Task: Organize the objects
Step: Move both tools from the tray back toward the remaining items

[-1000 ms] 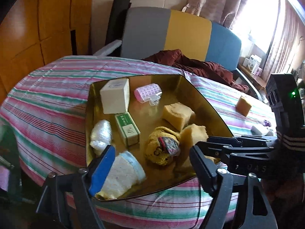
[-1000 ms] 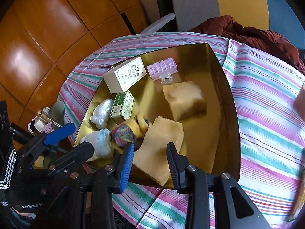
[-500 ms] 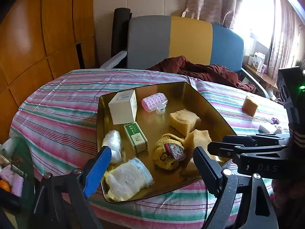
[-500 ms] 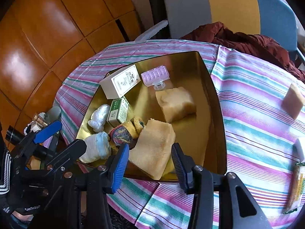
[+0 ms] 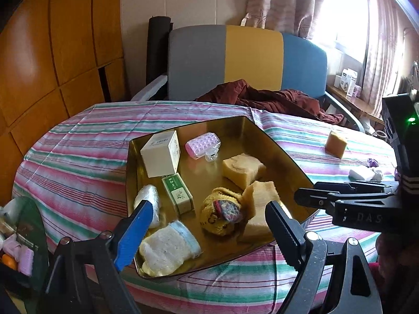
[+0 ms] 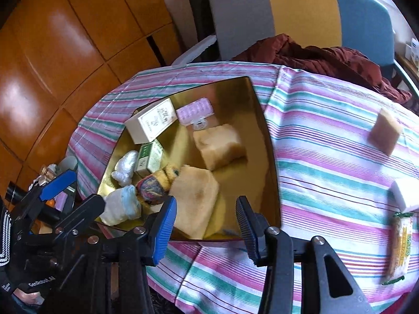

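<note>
A gold tray (image 5: 277,149) is seen mid-frame on the striped cloth. In it are held a white box (image 5: 160,153), a pink roller (image 5: 201,146), a green box (image 5: 178,193), two tan sponges (image 5: 242,168), a yellow knit toy (image 5: 221,214), a white sock (image 5: 167,248) and a wrapped white lump (image 5: 146,196). At right, a further sponge (image 6: 385,130), a white block (image 6: 406,193) and a snack bar (image 6: 399,246) are left on the cloth.

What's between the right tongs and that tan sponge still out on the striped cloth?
Nothing visible. The right tongs hang open over the gold tray's near edge; the tan sponge sits beyond the tray's right wall, with only bare striped cloth between.
</note>
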